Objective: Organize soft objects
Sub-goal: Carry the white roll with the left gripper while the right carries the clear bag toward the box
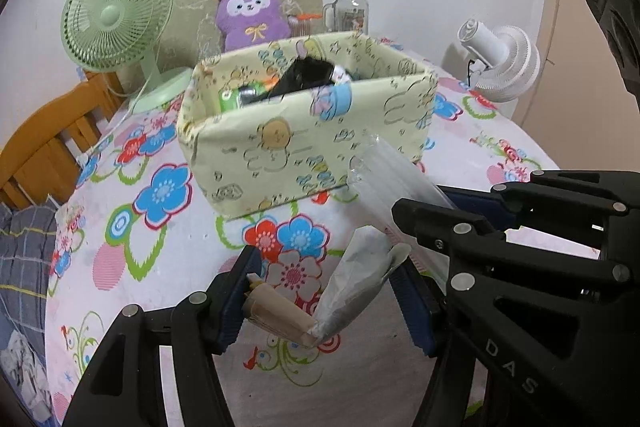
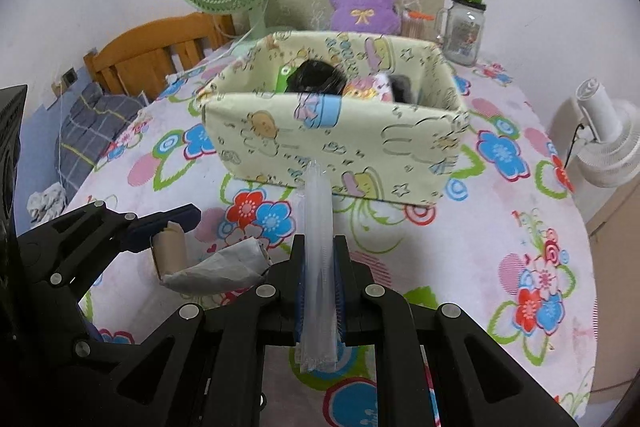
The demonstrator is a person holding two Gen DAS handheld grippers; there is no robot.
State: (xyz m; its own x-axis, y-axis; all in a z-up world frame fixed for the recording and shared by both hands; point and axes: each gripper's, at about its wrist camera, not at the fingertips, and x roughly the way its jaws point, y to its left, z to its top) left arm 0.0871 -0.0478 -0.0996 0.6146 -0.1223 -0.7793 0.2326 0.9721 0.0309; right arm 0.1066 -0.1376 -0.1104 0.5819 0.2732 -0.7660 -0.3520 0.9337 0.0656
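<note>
A pale yellow fabric box (image 1: 308,143) (image 2: 340,143) with cartoon prints stands on the floral tablecloth (image 1: 168,247), holding a black bundle and several small packets. My left gripper (image 1: 326,267) (image 2: 224,247) is in front of the box, shut on a cardboard roll (image 1: 276,311) (image 2: 170,247) with crumpled grey-white film (image 1: 356,279) trailing from it; roll and film span the gap between the blue pads. My right gripper (image 2: 319,243) (image 1: 432,207) is just to its right, shut on a long clear plastic packet (image 2: 318,227) (image 1: 392,171) that points at the box's front wall.
At the back stand a green desk fan (image 1: 116,15), a purple plush toy (image 1: 250,13) against a cardboard sheet, and a glass jar with a green lid (image 1: 350,7). A white fan (image 1: 500,63) is off the right edge. A wooden chair (image 2: 152,47) and plaid cloth lie left.
</note>
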